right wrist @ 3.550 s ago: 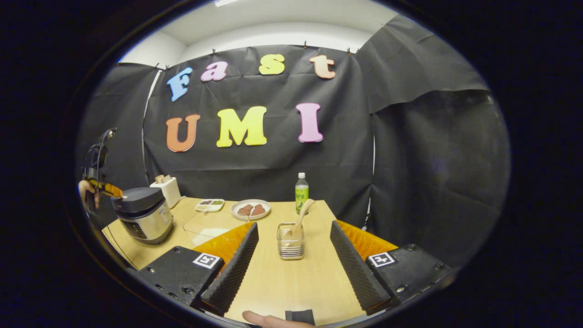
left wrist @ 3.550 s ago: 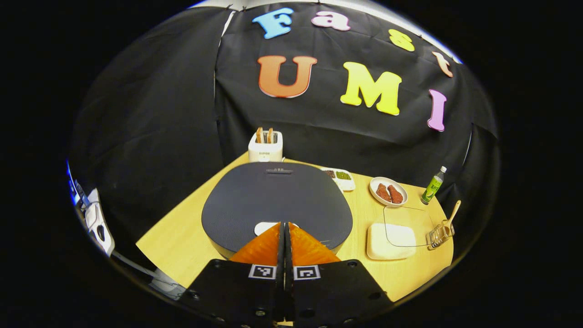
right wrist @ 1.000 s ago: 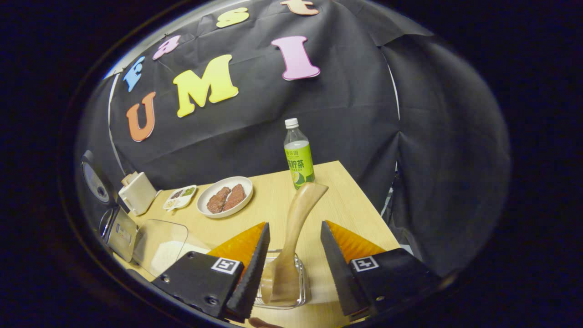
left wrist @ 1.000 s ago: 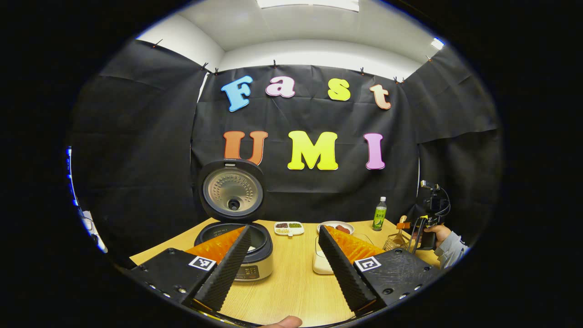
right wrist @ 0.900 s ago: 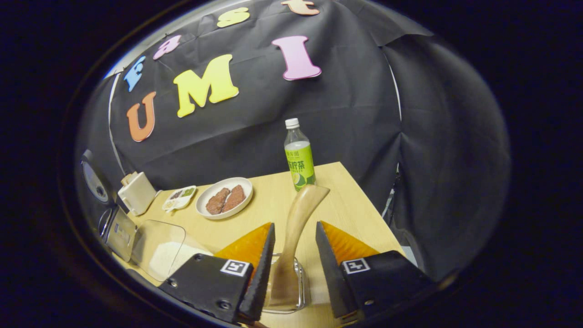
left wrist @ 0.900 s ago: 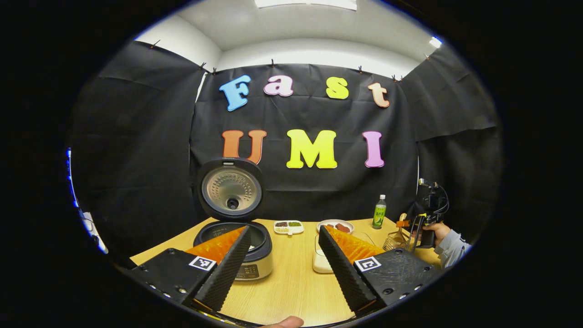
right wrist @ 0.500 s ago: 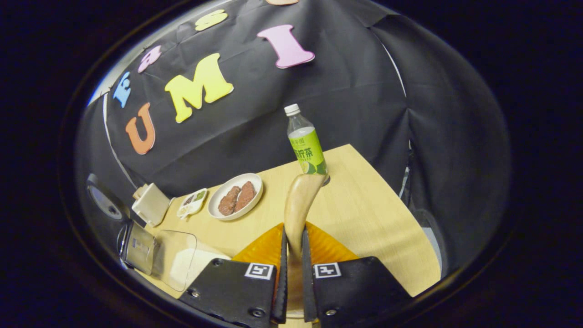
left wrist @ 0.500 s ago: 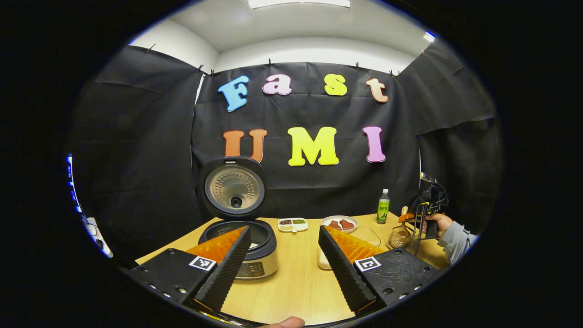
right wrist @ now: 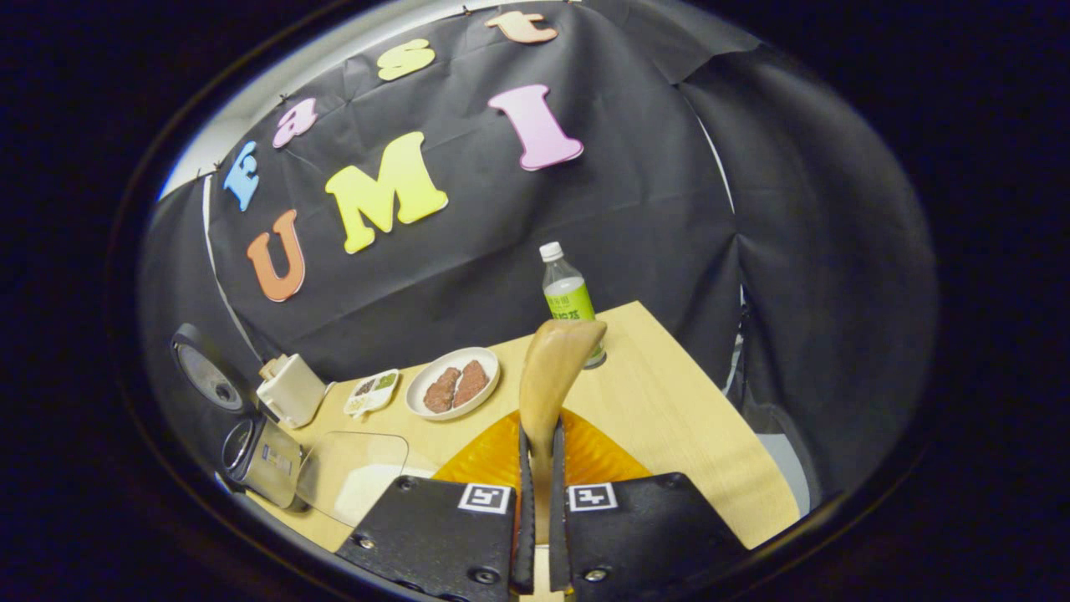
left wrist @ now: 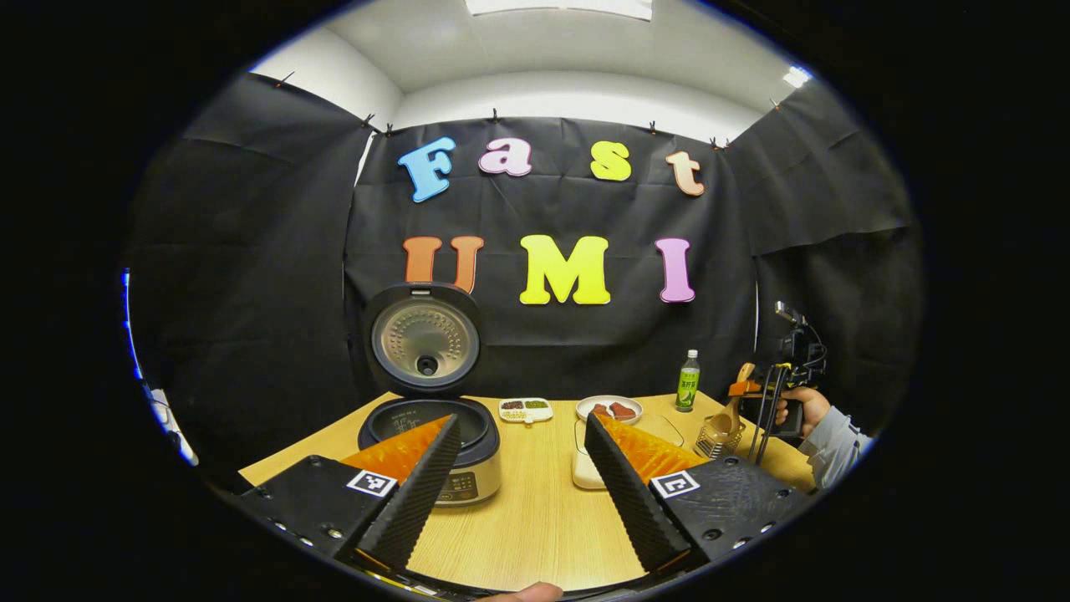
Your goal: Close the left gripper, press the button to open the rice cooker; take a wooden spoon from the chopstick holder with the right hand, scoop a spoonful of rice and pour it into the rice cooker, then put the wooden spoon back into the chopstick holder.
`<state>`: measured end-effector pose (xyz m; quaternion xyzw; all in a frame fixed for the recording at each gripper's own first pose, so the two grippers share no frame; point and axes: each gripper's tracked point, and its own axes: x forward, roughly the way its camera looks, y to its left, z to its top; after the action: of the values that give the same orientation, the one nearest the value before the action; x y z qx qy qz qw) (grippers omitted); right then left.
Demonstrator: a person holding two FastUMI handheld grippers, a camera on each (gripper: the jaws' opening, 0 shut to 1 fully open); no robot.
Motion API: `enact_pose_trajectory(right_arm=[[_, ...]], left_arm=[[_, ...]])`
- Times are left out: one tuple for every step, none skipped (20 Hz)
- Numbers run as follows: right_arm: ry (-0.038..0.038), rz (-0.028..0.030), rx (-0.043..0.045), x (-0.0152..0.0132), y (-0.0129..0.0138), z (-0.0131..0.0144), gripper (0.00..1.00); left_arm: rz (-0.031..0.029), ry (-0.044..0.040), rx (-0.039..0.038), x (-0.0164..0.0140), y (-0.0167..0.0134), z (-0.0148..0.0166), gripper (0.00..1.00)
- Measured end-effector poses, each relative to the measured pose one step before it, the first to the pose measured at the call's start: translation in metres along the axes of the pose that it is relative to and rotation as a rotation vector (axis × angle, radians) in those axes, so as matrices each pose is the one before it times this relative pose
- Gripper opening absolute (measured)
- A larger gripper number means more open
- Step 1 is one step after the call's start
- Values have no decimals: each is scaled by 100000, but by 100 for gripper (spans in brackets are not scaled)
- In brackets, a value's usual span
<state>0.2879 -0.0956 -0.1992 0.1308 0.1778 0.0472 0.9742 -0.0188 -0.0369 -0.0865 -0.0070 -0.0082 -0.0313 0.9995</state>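
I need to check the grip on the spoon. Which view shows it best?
The right gripper view: the spoon rises large between the shut fingers of the right gripper, its handle end plain. The left gripper view shows it small and far off, at the holder, with the grip too small to judge.

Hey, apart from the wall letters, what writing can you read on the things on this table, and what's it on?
Green bottle: label print too blurred to read.
Rice cooker front panel: too small to read.
Right gripper, shut on the wooden spoon: square coded markers, no words.
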Motion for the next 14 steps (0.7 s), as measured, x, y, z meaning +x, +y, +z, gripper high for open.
enact_pose_trajectory(right_arm=[[-2070,-601,-562,-727,219,709,12],[-2210,-1494,-1332,-775,52,609,12],[-1965,-1117,-1362,-646,134,663,12],[-1835,-1143,-1397,-672,280,516,12],[-1520,-1017,-849,-679,321,625,12],[-1059,-821,-1020,-700,420,396,12],[-954,-333,-973,-687,467,392,12],[-1250,-462,-658,-613,520,461,12],[-1375,-1356,-683,-578,309,417,12],[-1195,-1366,-1151,-431,350,251,12],[-1197,-731,-1876,-419,533,291,12],[-985,-393,-1341,-506,798,272,12],[-487,-378,-853,-419,657,249,12],[-386,120,-499,-440,802,103,12]], left_arm=[[-484,-472,109,-241,132,38,95],[-279,-402,107,-347,219,47,95],[-19,-320,47,-329,249,11,95],[81,-206,-17,-341,348,-81,95],[244,-429,-24,-413,405,4,95],[102,-168,-93,-390,301,10,95],[37,-68,68,-371,339,-76,95],[398,-39,232,-380,538,-125,95],[878,-269,-74,-409,614,27,95],[558,-103,10,-450,448,85,95],[338,250,-47,-423,473,-2,95],[838,301,-68,-627,531,-16,95],[790,-44,41,-449,460,61,95],[675,-541,89,-584,502,227,95]])
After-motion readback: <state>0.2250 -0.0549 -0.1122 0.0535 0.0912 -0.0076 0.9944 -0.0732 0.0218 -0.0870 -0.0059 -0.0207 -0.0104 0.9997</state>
